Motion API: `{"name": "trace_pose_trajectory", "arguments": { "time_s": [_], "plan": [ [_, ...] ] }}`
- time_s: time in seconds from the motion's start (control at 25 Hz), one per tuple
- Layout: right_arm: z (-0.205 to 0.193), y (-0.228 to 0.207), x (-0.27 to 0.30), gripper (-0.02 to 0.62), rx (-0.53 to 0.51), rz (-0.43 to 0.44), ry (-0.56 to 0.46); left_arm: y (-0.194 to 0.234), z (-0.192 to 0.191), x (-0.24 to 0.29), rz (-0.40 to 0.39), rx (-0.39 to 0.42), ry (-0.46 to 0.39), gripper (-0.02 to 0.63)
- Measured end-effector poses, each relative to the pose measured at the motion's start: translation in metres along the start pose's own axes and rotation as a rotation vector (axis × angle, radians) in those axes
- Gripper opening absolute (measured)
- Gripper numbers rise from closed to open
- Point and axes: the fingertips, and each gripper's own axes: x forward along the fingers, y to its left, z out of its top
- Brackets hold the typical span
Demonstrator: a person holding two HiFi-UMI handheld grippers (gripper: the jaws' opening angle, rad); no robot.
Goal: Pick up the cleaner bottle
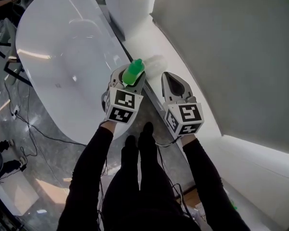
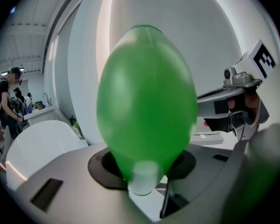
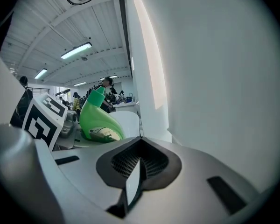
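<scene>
A green cleaner bottle [image 1: 133,73] with a pale cap stands upright between the jaws of my left gripper [image 1: 130,79], which is shut on it above the bathtub's near rim. In the left gripper view the bottle [image 2: 147,101] fills the middle, its lower end between the pads of the left gripper [image 2: 144,174]. My right gripper [image 1: 170,77] hangs just to the right of it, shut, with nothing in it. In the right gripper view the right gripper's [image 3: 140,141] pads meet, and the bottle [image 3: 97,120] shows at the left beside the left gripper's marker cube [image 3: 39,120].
A white oval bathtub [image 1: 58,52] lies to the left. A white wall [image 1: 231,47] and a white ledge [image 1: 149,47] run along the right. Cables [image 1: 33,129] trail over the grey floor. People stand far off [image 2: 7,101].
</scene>
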Motion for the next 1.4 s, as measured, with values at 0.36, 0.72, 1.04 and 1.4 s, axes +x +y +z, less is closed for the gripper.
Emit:
{"name": "trace_pose_trajectory", "arguments": {
  "time_s": [0.36,0.72,1.04,1.4],
  "plan": [
    [0.011,0.052,-0.003,0.001,-0.032,0.06,-0.01,0.026,-0.002,-0.058,0.071,-0.015,-0.013,0.189],
    [0.021,0.094,-0.012,0.0,-0.062,0.097,-0.024,0.042,-0.01,-0.11,0.123,-0.038,-0.017,0.189],
    [0.022,0.12,-0.024,0.002,-0.08,0.109,-0.028,0.048,-0.013,-0.144,0.15,-0.038,-0.029,0.189],
    [0.022,0.141,-0.032,0.002,-0.097,0.11,-0.032,0.052,-0.022,-0.17,0.161,-0.044,-0.028,0.187]
  ]
}}
